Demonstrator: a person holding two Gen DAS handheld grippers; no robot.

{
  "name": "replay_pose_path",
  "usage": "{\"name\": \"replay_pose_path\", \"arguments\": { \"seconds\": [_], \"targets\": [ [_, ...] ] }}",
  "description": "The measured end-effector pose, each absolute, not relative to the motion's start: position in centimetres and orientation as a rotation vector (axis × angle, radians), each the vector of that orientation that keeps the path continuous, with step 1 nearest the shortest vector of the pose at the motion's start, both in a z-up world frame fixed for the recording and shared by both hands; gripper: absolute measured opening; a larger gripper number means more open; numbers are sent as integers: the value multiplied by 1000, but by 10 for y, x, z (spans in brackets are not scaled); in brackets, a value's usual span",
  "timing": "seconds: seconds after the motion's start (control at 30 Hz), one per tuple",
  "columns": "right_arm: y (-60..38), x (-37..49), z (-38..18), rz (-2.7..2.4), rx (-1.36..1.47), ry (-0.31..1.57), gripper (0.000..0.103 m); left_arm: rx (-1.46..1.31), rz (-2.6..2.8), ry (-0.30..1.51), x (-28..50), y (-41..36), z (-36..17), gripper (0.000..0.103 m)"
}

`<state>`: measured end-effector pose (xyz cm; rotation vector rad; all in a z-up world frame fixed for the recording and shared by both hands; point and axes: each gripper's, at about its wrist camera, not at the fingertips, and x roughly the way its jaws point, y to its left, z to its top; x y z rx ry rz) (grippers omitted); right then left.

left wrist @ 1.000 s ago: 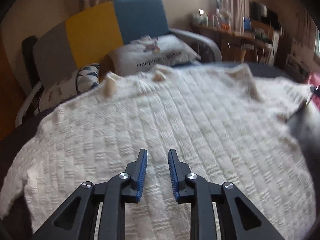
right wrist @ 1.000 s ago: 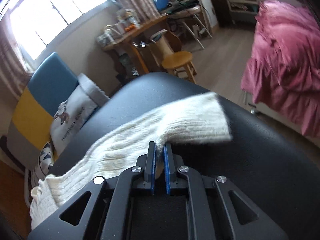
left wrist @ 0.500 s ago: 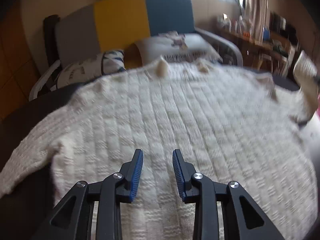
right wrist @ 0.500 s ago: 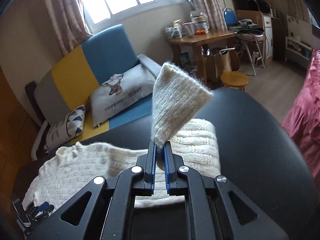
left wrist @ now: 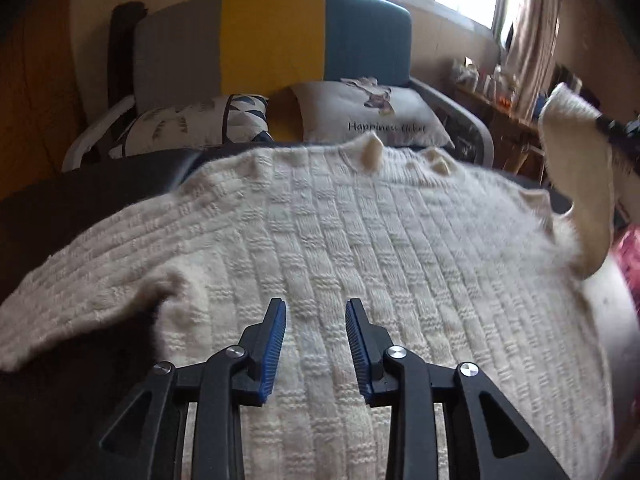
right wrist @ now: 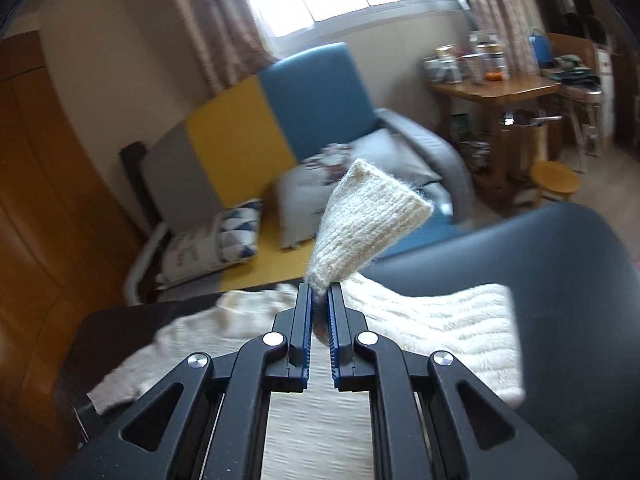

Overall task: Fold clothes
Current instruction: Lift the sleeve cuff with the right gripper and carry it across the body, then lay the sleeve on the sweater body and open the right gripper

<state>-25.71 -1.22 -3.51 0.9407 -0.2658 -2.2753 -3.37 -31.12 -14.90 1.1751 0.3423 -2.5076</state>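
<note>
The cream knitted sweater (left wrist: 360, 264) is lying spread across the dark tabletop (left wrist: 80, 200), filling the middle of the left view, with one sleeve (left wrist: 80, 288) trailing off toward the lower left of the frame. Over at the right edge, the other sleeve's cuff (right wrist: 364, 224) is being held up off the tabletop, standing up in the centre of the right view.

The risk, I'd say, is that thin pinch: the right hand-held gripper (right wrist: 319, 300) is biting only a small bit of fuzzy knit, and if that sleeve is swung across quickly it could be slipping out and flopping short of the body. The pull could also be dragging the whole sweater along the smooth tabletop, since nothing is pinning it down.

The right hand-held gripper's jaws are pressed nearly together, clamping the cuff's edge. The left hand-held gripper (left wrist: 316, 320) is standing spread apart, gripping nothing, hovering low over the sweater's hem; whether its tips are brushing the knit, I can't tell.
</note>
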Motion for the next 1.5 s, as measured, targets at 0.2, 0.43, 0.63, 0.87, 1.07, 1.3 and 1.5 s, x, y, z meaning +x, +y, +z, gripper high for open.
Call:
{"name": "replay_pose_path", "arguments": {
  "seconds": [0.2, 0.43, 0.63, 0.87, 1.07, 1.3, 1.5],
  "targets": [
    [-106, -238, -62, -2165, 987, -223, 8, 1144, -2494, 495, -21, -338, -145, 31],
    [-192, -215, -118, -2080, 1121, -63, 8, 1133, -2482, 608, -8, -359, -143, 31],
    [-195, -198, -144, -1971, 1188, -42, 18, 1137, -2495, 699, -14, -364, -136, 31],
    [-127, -159, -146, -1915, 1202, -156, 45, 1218, -2479, 1024, -32, -366, -149, 31],
    [-54, -131, -159, -1931, 1275, -242, 45, 1252, -2427, 1301, -52, -356, -169, 31],
    [-21, -120, -167, -1984, 1290, -223, 45, 1239, -2306, 1494, -89, -352, -184, 31],
    [-15, -121, -167, -2000, 1269, -196, 45, 1193, -2236, 1532, -103, -354, -188, 31]
  ]
}}
